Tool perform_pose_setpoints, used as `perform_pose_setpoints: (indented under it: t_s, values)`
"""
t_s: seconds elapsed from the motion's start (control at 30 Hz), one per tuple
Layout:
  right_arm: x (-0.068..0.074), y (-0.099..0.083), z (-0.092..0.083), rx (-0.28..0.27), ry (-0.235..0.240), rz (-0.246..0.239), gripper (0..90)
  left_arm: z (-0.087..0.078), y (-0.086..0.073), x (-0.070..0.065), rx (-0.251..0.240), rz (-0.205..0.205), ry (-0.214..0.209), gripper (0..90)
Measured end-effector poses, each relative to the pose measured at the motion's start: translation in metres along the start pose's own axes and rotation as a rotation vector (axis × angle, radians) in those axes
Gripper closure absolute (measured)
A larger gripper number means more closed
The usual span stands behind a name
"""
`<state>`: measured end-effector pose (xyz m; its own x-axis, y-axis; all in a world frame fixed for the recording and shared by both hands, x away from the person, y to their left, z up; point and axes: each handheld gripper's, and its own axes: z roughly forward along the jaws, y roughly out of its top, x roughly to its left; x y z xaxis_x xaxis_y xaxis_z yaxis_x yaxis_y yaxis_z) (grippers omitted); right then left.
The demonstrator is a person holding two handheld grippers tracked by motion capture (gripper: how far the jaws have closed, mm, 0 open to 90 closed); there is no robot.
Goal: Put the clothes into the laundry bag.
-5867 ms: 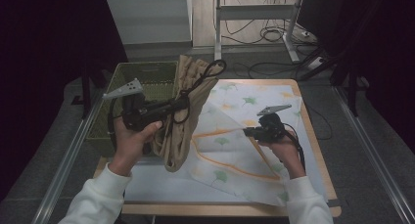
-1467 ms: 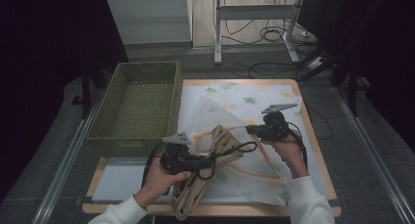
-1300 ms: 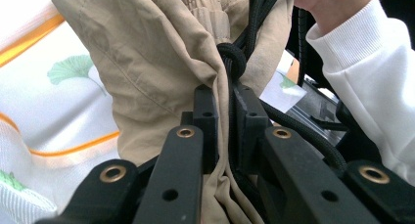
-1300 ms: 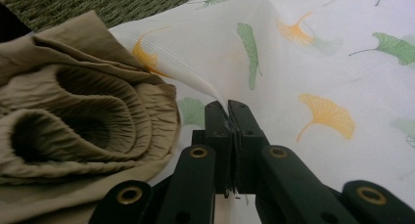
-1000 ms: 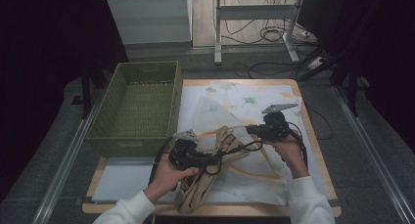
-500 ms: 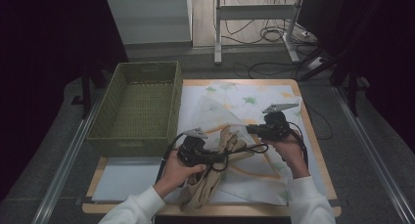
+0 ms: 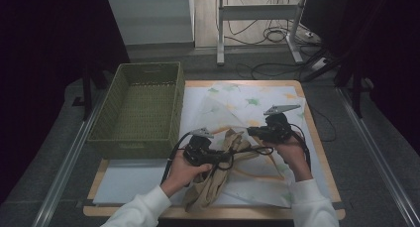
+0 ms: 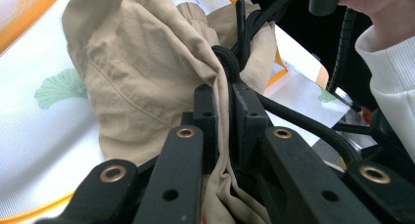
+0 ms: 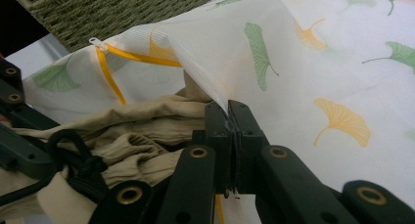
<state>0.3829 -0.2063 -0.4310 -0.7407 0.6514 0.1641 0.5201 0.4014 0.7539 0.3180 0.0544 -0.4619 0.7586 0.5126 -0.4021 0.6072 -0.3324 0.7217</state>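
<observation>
A beige garment (image 7: 212,185) with a black drawstring cord (image 8: 293,122) lies bunched at the table's front middle. My left gripper (image 7: 225,160) is shut on its cloth (image 8: 142,72) and cord, jaws pressed together (image 8: 229,99). A white mesh bag (image 7: 237,105) printed with green and yellow leaves and trimmed in orange lies spread on the table. My right gripper (image 7: 250,131) is shut on the bag's lifted edge (image 9: 229,109), holding it up over the garment (image 9: 142,116). The garment's top end sits at that raised opening, close to the right jaws.
A green woven basket (image 7: 131,145) stands empty at the left of the table; its wall also shows (image 9: 107,9). A white sheet (image 7: 129,180) covers the front left. The wooden table edge (image 7: 317,133) runs close to my right hand. Cables lie on the floor behind.
My left gripper has carried the garment from over the basket down to the table front, then rightward up to the bag's held edge. The right gripper has stayed put.
</observation>
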Motion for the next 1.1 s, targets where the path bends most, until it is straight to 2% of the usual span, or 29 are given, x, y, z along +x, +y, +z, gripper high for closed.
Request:
perform_pose_setpoints:
  t_s: [0.23,0.5,0.73,0.97,1.1]
  values:
    - [0.003,0.002,-0.002,-0.012,0.021,-0.005,86.3,0.003,0.004,0.003,-0.010,-0.011,0.014,82.8]
    - [0.007,0.004,-0.002,-0.012,0.024,-0.019,86.3,0.004,0.009,0.010,-0.030,-0.027,0.035,82.8]
    - [0.007,0.004,-0.004,-0.019,0.035,-0.015,86.3,0.006,0.015,0.011,-0.032,-0.007,0.068,82.8]
    - [0.007,0.004,-0.006,-0.027,0.034,-0.012,86.3,0.010,0.021,0.014,-0.027,-0.014,0.077,82.8]
    - [0.005,0.005,-0.011,-0.042,0.041,-0.002,86.3,0.013,0.023,0.014,-0.021,-0.003,0.100,82.8]
